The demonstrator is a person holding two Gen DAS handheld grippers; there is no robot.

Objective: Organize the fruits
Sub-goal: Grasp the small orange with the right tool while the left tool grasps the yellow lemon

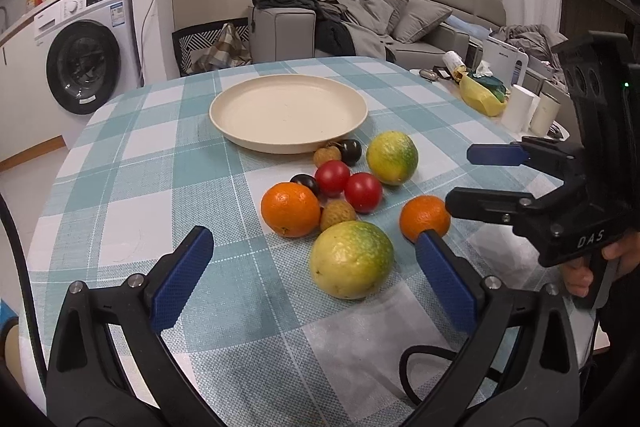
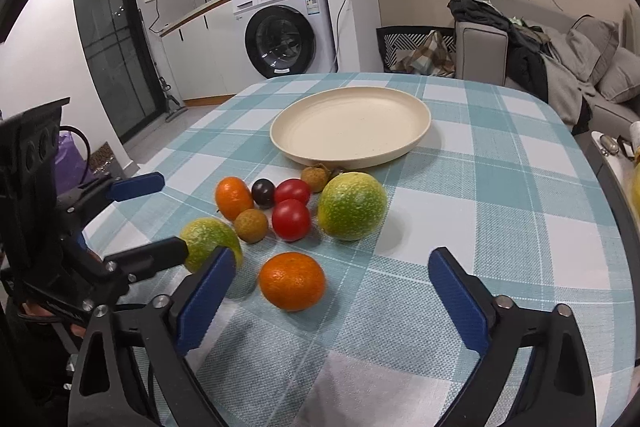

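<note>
Left gripper (image 1: pixel 314 277), black w/ blue ribbed pads (image 1: pixel 180 279), is spread wide & holds nothing; it hangs over the teal-and-white checked tablecloth (image 1: pixel 132 163), touching no fruit. Between its fingers, nearer the right pad, sits a big yellow-green round citrus (image 1: pixel 351 259). At approx 10 o'clock from that citrus is a large round orange (image 1: pixel 291 209), w/ a small tan bumpy lychee (image 1: pixel 337 213) wedged between the two. Going right: a dark purple plum (image 1: pixel 305 183) at the orange's 1 o'clock, then two glossy red tomatoes (image 1: pixel 347 183) side by side. At 12 o'clock of the tomatoes a second tan lychee (image 1: pixel 326 155) & second dark plum (image 1: pixel 350 151) lie just at the rim of the cream round shallow plate (image 1: pixel 288 113), which has no fruit in it. A second yellow-green citrus (image 1: pixel 392 157) sits at 2 o'clock of the tomatoes. A smaller orange mandarin (image 2: pixel 292 281) lies at 3 o'clock of the near citrus. Right gripper (image 2: pixel 332 291), same build, also gapes wide & grips nothing; in the right wrist view the mandarin sits between its pads, closer to the left pad, w/ clear cloth around it. Grey sofa (image 1: pixel 432 27) & white front-load washing machine (image 1: pixel 84 55) stand beyond the table.
</note>
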